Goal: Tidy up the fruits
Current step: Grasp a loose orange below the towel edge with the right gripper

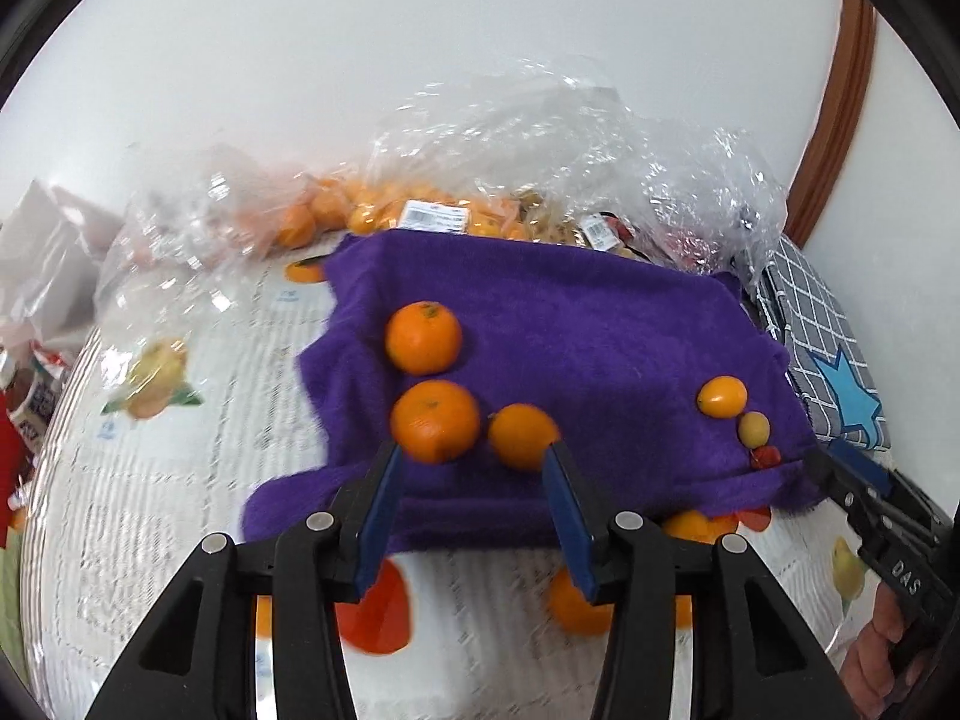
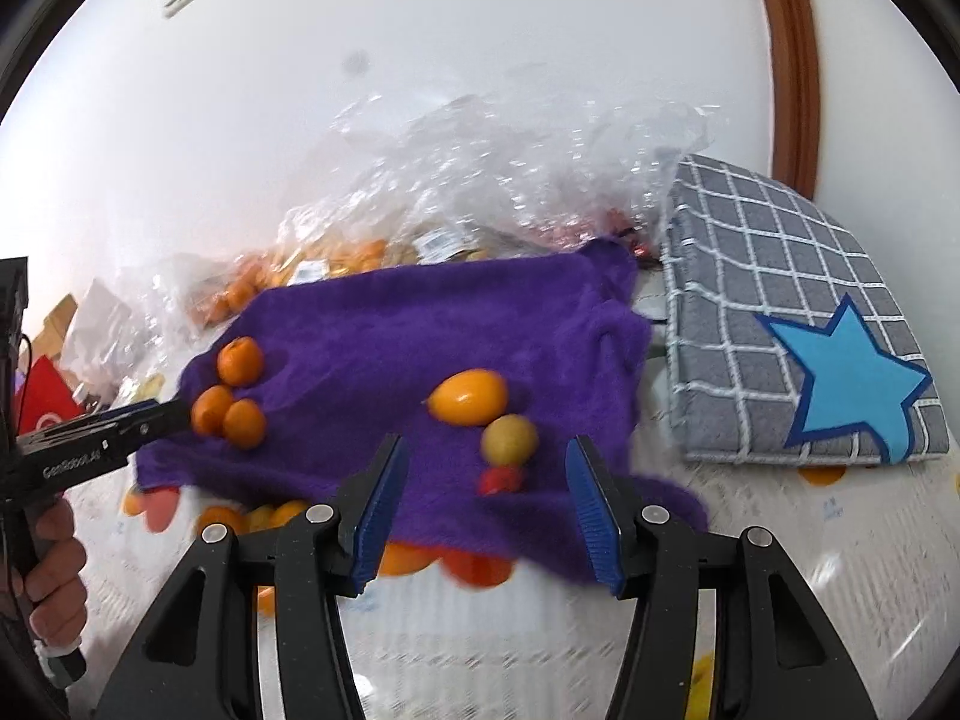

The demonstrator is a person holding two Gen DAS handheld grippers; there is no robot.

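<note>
A purple towel (image 1: 570, 330) lies on a fruit-print tablecloth; it also shows in the right wrist view (image 2: 390, 330). Three tangerines (image 1: 435, 420) sit grouped at its left; they show in the right wrist view (image 2: 231, 402). A yellow-orange oval fruit (image 2: 468, 397), a small green-yellow fruit (image 2: 509, 439) and a small red fruit (image 2: 501, 480) lie in a line at the right; the same line shows in the left wrist view (image 1: 723, 397). My left gripper (image 1: 474, 468) is open and empty, just in front of the tangerines. My right gripper (image 2: 487, 468) is open and empty, with the red fruit between its fingers.
Clear plastic bags of oranges and other fruit (image 1: 420, 210) are heaped behind the towel against the white wall. A grey checked cushion with a blue star (image 2: 810, 330) lies to the right of the towel. Boxes and red packaging (image 1: 36, 312) sit at the far left.
</note>
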